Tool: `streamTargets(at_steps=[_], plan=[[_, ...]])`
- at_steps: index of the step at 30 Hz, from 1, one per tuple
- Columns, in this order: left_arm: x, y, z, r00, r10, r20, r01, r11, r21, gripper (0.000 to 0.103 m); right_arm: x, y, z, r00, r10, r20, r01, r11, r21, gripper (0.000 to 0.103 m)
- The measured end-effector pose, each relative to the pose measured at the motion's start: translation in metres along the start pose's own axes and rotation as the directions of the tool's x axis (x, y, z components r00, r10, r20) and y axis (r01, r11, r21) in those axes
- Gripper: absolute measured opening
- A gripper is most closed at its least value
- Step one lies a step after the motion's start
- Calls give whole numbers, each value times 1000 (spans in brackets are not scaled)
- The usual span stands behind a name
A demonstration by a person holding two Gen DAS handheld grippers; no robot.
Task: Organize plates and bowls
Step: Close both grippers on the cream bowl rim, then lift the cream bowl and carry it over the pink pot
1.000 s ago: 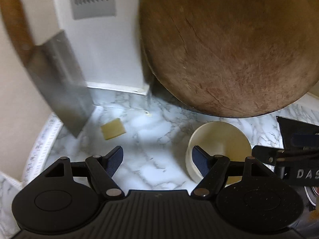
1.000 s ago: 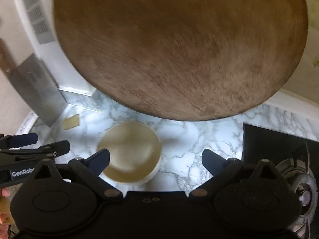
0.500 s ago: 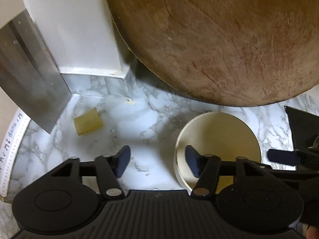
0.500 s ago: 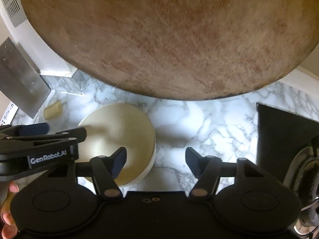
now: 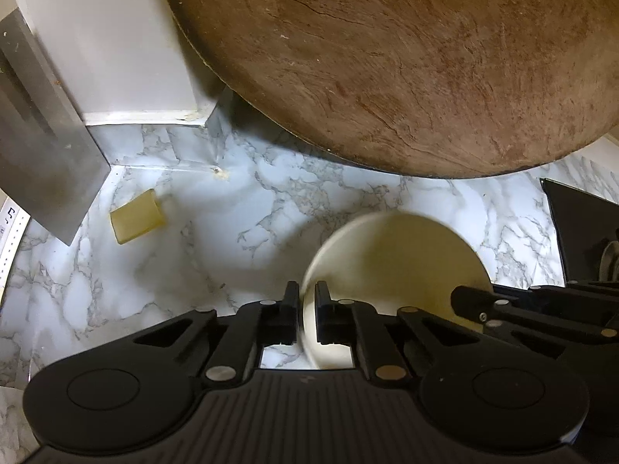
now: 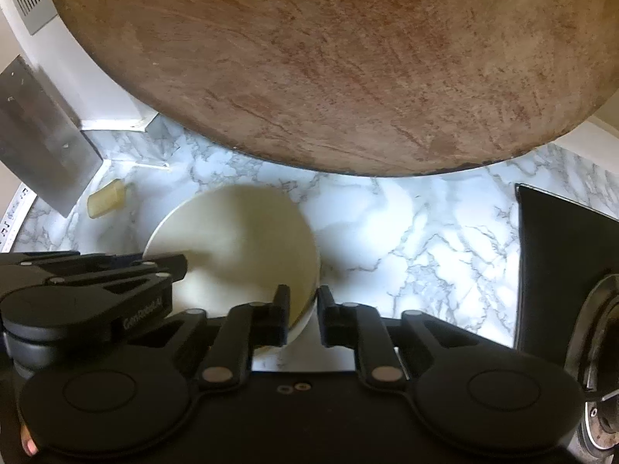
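Observation:
A cream bowl point(image 5: 394, 263) sits on the marble counter point(image 5: 240, 224), below a big round wooden board. My left gripper point(image 5: 306, 301) is shut on the bowl's left rim, one finger inside and one outside. My right gripper point(image 6: 303, 305) is shut on the bowl's point(image 6: 240, 239) right rim in the same way. Each gripper shows in the other's view, the right one in the left wrist view point(image 5: 541, 309) and the left one in the right wrist view point(image 6: 89, 286).
A round wooden chopping board point(image 5: 406, 62) leans on the wall above the bowl. A steel cleaver point(image 5: 42, 162) stands at the left, with a small yellow block point(image 5: 137, 216) near it. A black stove edge point(image 6: 561, 270) lies at the right.
Both grippers have moved down onto the bowl and closed on its rim, left on the left side, right on the right side. They were open before.

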State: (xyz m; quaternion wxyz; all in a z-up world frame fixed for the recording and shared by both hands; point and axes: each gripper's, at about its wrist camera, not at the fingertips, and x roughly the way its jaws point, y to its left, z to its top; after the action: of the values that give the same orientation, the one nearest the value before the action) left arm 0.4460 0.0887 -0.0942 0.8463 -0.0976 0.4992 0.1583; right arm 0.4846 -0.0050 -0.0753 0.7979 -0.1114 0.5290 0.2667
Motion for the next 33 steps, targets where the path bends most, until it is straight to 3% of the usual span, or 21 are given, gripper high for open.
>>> streamTargets(at_steps=[7, 16, 25, 33], plan=[[-10, 0, -5, 1000, -9, 5, 9, 1000, 5, 7, -6, 1, -6, 1000, -13, 10, 13, 1000, -1, 5], [-51, 4, -10, 999, -13, 49, 11, 999, 30, 6, -36, 8, -8, 997, -3, 73, 4, 1000, -12, 5], [-113, 16, -32, 995, -16, 95, 13, 999, 33, 6, -82, 29, -21, 994, 14, 110, -10, 999, -42, 4], [-174, 48, -66, 993, 10, 121, -15, 999, 36, 6, -132, 71, -48, 987, 35, 159, -22, 996, -86, 4]])
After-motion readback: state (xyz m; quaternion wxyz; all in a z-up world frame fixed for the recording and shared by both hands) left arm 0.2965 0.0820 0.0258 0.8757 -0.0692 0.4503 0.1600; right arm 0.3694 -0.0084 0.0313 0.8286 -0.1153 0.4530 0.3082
